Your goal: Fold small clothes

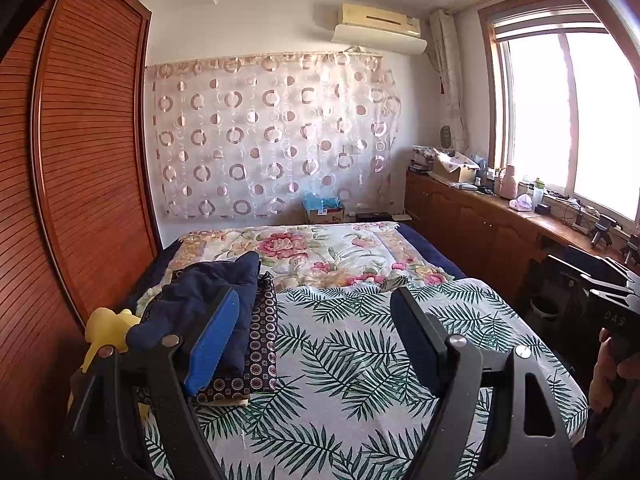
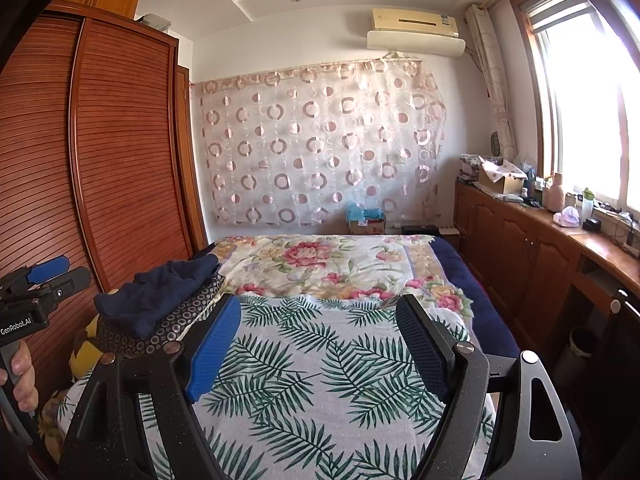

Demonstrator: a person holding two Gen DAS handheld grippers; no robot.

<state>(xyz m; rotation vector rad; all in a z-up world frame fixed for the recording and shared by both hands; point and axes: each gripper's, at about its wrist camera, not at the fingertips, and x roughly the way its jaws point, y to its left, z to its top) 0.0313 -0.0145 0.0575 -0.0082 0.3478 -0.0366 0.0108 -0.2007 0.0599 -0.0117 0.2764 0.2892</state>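
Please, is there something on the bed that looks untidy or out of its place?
Mostly no. Only the dark blue garment looks untidy: it lies crumpled, not folded flat, on top of the patterned folded cloth at the left edge of the leaf-print bedspread. Both grippers are open and hold nothing.

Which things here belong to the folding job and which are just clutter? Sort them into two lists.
For the job:
navy garment
patterned cloth under it
yellow garment beside the pile
leaf sheet, bare in front
left gripper and right gripper, both open and empty

Lying about:
floral quilt
cardboard box on the cabinet
bottles by the window
wardrobe
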